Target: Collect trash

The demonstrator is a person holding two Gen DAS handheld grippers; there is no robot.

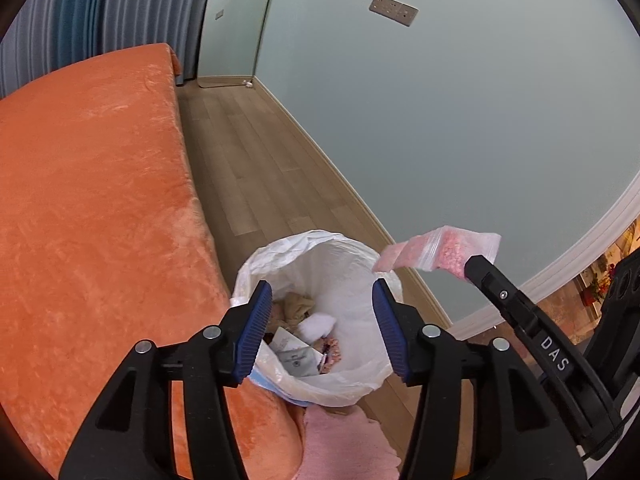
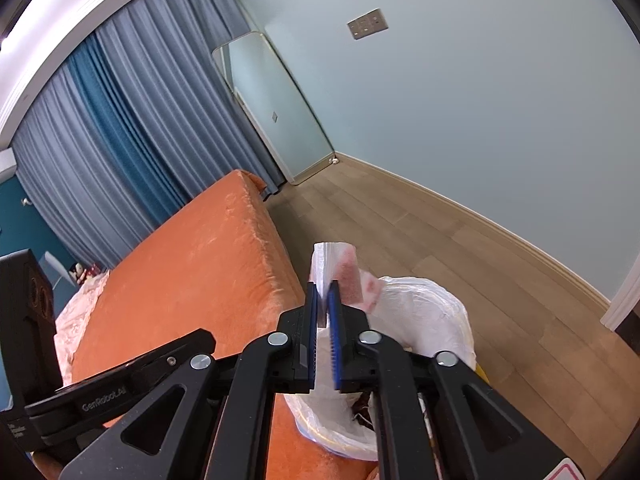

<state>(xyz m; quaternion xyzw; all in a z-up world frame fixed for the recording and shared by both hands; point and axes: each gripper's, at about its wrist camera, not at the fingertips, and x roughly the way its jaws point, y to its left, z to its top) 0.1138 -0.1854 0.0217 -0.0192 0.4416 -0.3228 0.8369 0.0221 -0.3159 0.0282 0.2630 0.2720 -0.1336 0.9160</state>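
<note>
A trash bin lined with a white plastic bag (image 1: 352, 264) stands on the floor beside the orange bed; paper, tissue and wrappers lie inside it. My left gripper (image 1: 322, 300) is open and empty, above the bin's mouth. My right gripper (image 2: 322, 294) is shut on a clear zip bag of pink bits (image 2: 348, 276), held above the bin's rim (image 2: 440, 300). In the left wrist view the zip bag (image 1: 440, 250) hangs at the right gripper's tip, just right of the bin.
The orange bed (image 1: 88, 208) fills the left. Wooden floor (image 1: 260, 176) runs between the bed and the pale wall. A pink cloth (image 1: 344, 440) lies below the bin. A mirror (image 2: 276, 108) leans in the corner by blue curtains (image 2: 120, 128).
</note>
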